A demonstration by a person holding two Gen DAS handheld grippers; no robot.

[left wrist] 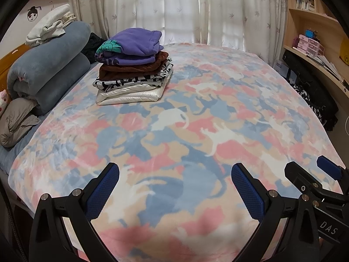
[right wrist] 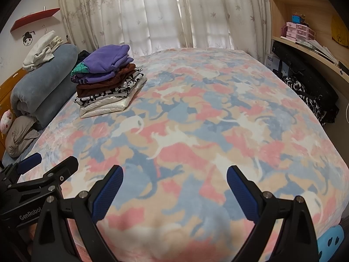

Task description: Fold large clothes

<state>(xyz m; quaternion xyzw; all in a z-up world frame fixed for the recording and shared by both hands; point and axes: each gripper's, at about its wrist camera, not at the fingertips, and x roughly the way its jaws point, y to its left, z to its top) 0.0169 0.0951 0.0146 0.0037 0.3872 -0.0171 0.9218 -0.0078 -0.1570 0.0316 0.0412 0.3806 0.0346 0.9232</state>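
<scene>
Left edge: rolled grey quilt [left wrist: 50, 65], white bundle [left wrist: 49, 25] on top. Next: stack [left wrist: 133, 67] of folded clothes, purple on top, at the blanket's [left wrist: 218, 113] far-left part. Centre: bare blanket; no unfolded garment spread there. Near edge: left gripper [left wrist: 174, 187], jaws wide apart, empty; right gripper [right wrist: 174, 187] just beside it, likewise spread and empty. Right: dark clothes heap [right wrist: 305, 96] by shelves.

Risks, judged: the stack leans slightly, so a brush topples it; the grippers, close together, may collide.

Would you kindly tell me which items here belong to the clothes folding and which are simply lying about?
Job: stack of folded clothes, left gripper, right gripper, both open.
Lying about: rolled blue blanket, white garments on it, grey pillow, pink drawers.
</scene>
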